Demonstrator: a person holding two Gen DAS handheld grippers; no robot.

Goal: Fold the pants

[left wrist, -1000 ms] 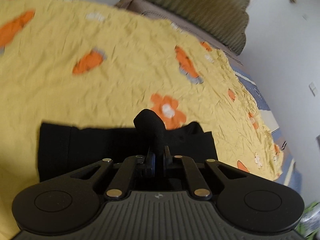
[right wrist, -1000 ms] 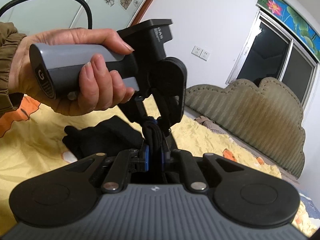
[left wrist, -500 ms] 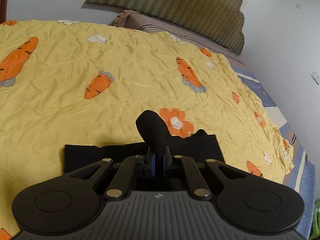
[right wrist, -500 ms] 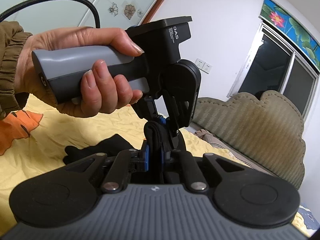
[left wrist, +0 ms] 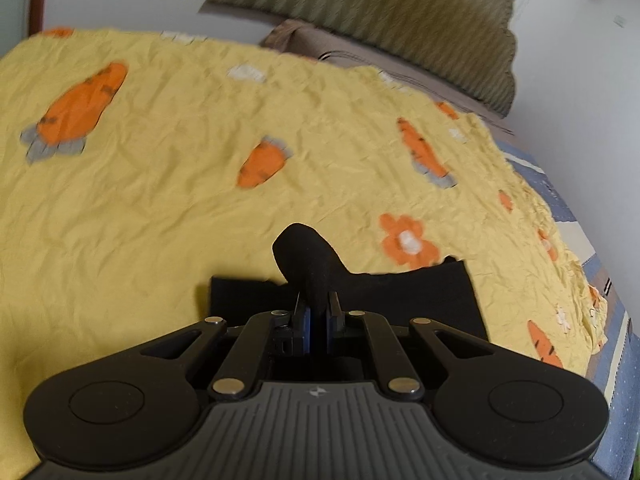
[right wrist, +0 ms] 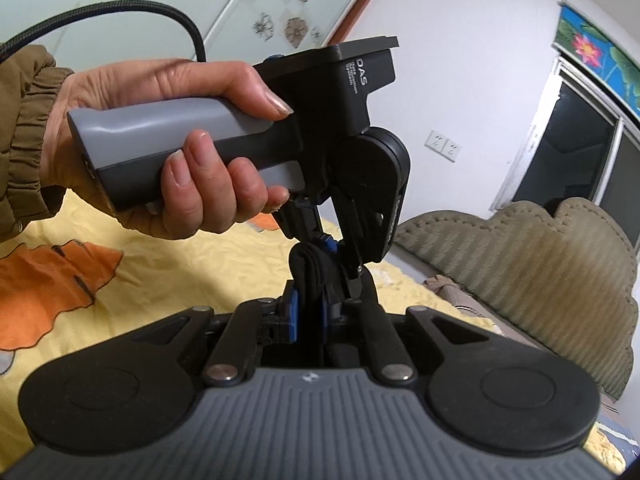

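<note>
Both grippers were clamped on the same black pants [left wrist: 400,296]. The left gripper [left wrist: 316,312] had its jaws pinched tight on a bunched fold of the cloth, which stuck up past the fingertips in a rounded lump. The rest of the garment lay flat below it as a dark rectangle on the yellow bedspread [left wrist: 180,208], just beside an orange flower print [left wrist: 408,240].

From the right wrist view, the right gripper [right wrist: 306,312] was also closed on a thick wad of the black fabric, its blue pads pressing either side. Directly above it the left gripper's tips met the same wad, so the two tools were nearly touching. The person's left hand [right wrist: 172,148] wrapped the grey handle of that tool, with a brown sleeve [right wrist: 28,140] bunched at the wrist and a black cable [right wrist: 120,12] arching away behind.

A padded olive headboard [right wrist: 540,280] stood at the far end of the bed, under a dark window [right wrist: 580,152]. I saw no boxes, baskets or other containers anywhere on the bed.
</note>
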